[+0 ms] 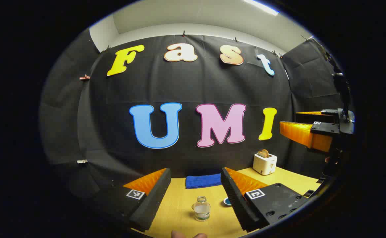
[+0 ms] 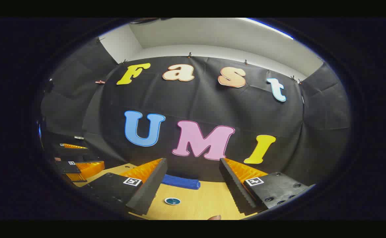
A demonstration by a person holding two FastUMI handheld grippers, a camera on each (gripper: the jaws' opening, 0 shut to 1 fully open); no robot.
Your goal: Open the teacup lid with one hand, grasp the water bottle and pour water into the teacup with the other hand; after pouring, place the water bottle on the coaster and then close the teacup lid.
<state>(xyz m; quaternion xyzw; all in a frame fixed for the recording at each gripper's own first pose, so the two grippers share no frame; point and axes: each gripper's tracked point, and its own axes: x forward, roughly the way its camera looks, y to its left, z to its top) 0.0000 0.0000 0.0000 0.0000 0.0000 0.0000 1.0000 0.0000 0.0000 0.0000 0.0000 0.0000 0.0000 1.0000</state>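
now both grippers, left gripper (image 1: 196,195) and right gripper (image 2: 193,186), hover released above the table (image 1: 179,215), with the water bottle (image 1: 201,208) upright just left of the coaster (image 1: 227,201), so drop squarely around the bottle's body.

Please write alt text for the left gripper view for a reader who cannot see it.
The left gripper hangs open above a wooden table, its fingers framing a clear water bottle that stands upright and ungrasped. A folded blue towel and a white toaster sit at the far edge; the right gripper shows at the right.
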